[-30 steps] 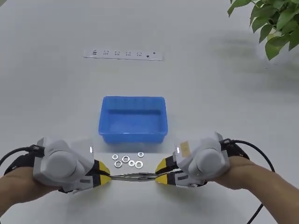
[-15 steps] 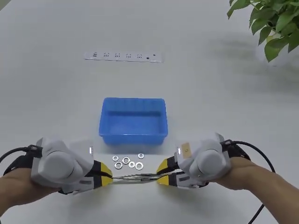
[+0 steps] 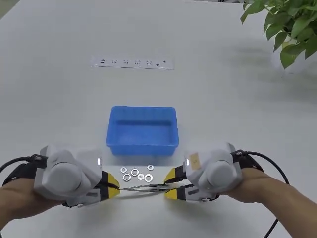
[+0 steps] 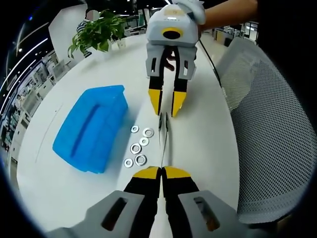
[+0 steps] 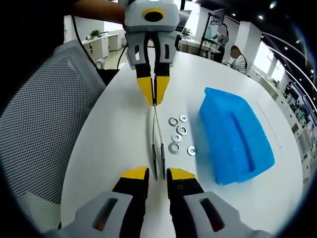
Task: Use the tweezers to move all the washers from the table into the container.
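— So where are the tweezers point(image 3: 143, 187)?
— Stretched between the 2 grippers, near the white table's point(image 3: 223, 99) front edge. The left gripper point(image 3: 117, 188) is clamped on their joined end; the right gripper's point(image 3: 167, 184) jaws stand apart, straddling the 2 free arms.
— And the washers point(image 3: 136, 174)?
— 6 of them lie on the table just beyond the tweezers, in front of the blue container point(image 3: 142, 146).
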Available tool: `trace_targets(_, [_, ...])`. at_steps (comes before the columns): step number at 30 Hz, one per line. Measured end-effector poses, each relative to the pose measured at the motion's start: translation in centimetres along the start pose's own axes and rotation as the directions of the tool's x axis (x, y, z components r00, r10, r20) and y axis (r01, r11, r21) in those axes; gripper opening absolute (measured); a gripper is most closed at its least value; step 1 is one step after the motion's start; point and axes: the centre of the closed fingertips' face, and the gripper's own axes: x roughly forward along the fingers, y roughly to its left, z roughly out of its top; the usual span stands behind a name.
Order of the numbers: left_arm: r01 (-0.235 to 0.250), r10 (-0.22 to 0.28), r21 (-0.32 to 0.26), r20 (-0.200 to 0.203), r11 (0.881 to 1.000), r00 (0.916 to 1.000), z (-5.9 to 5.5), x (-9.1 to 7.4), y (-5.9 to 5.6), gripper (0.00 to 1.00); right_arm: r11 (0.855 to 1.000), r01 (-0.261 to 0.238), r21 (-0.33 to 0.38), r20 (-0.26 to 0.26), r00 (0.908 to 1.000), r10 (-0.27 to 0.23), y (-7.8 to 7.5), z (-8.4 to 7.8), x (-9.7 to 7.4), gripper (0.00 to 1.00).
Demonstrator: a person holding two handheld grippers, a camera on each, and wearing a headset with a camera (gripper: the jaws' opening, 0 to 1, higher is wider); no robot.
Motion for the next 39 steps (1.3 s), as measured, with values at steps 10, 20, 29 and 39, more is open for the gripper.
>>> trace_targets(10, [-0.002,0.003,0.011,-0.002,1.0,1.0,0.6,-0.7,-0.1,0.05,1.0,-0.016,-0.02,0.017,0.9997,0.016,0.0,1.5,1.0,0.17])
trace_targets(20, [0.004,-0.004,0.029,0.002,1.0,1.0,1.3,-1.5,-0.2,0.05,0.998,-0.043,-0.048,0.014,0.9989,0.044,0.4,2.1,1.8,0.13])
trace_targets(29, [0.015,-0.016,0.057,0.009,0.998,0.9998,2.5,-2.4,-0.3,0.05,0.998,-0.039,-0.047,0.02,0.999,0.04,0.5,2.5,1.7,0.12])
trace_targets(39, [0.018,-0.022,0.091,0.044,0.996,0.9988,4.8,-3.7,-0.3,0.05,0.999,-0.029,-0.03,0.036,0.9989,0.03,0.5,3.0,1.4,0.12])
